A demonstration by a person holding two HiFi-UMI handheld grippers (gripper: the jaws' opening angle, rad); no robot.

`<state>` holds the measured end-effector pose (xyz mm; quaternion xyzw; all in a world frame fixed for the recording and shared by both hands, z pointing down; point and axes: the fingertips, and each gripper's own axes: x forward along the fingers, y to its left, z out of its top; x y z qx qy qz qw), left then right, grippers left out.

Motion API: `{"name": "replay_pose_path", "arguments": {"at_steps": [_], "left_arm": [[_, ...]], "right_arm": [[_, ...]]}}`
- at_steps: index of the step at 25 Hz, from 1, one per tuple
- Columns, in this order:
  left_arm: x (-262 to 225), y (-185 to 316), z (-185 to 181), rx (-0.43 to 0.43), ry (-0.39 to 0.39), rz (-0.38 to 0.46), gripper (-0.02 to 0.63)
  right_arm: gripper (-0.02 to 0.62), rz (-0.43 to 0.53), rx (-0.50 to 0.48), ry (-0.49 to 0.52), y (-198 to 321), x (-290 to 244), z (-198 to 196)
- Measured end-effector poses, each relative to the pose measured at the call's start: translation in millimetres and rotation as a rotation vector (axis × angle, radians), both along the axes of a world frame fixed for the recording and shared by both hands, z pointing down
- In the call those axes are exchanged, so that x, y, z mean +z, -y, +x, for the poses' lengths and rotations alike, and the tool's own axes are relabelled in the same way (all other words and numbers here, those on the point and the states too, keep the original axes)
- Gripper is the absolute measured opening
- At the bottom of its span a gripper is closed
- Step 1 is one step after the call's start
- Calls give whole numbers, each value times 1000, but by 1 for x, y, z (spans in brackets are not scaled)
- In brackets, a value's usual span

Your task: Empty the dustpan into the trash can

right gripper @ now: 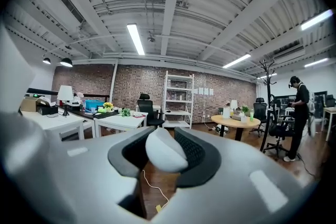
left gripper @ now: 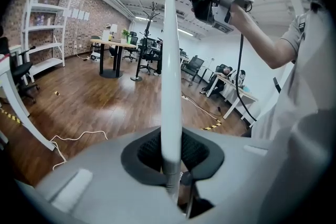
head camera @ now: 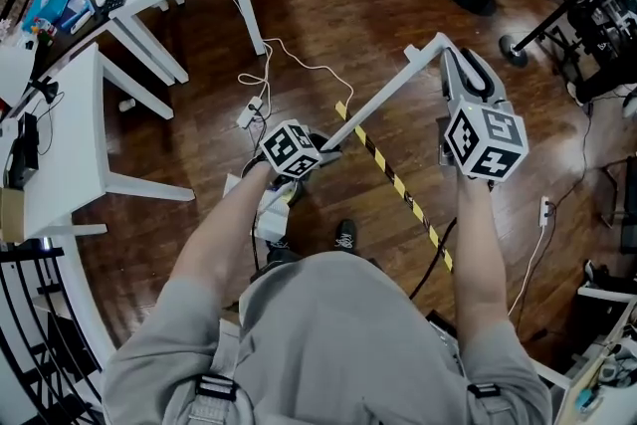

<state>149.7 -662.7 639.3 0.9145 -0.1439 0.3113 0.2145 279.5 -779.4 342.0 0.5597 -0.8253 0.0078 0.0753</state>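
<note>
Above glossy wood floor (head camera: 328,25), slim white handle (head camera: 373,105)

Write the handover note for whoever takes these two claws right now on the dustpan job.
Left claw: shut on the lower end of the long white plastic dustpan handle.
Right claw: shut on that handle's rounded top end.
Things: the handle slants up from the left claw to the right claw. What looks like the white pan shows partly below the left claw; its contents can't be seen. The trash can is in no view.
Done: dustpan gripped by both claws.
Left: find the can, carry the pan over it, tip it out.
</note>
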Motion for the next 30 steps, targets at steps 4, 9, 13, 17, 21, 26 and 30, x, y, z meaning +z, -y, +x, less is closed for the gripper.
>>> {"name": "replay_pose_path", "arguments": {"at_steps": [4, 9, 13, 17, 21, 26, 30], "left_arm": [[-7, -1, -5, -5, -22, 14, 48], [-22, -4, -21, -33, -40, 55, 49], [-31, -10, -37, -88, -47, 81, 51], [-39, -19, -41, -153, -46, 111, 52], [-45, -29, -45, -243, -29, 134, 54], [-47, -53, -56, -320, -27, 154, 55], [-52, -87, -67, -337, -53, 171, 57]], "right_arm": [[110, 44, -56, 14, -8, -15, -17], [115, 123, -193, 53, -28, -45, -52], [118, 155, -308, 84, -48, -64, -83], [120, 185, -414, 98, -69, -80, -99], [121, 184, -534, 130, -92, -90, -111], [123, 181, -641, 155, -134, -101, -139], [127, 163, -698, 171, -184, -110, -167]]}}
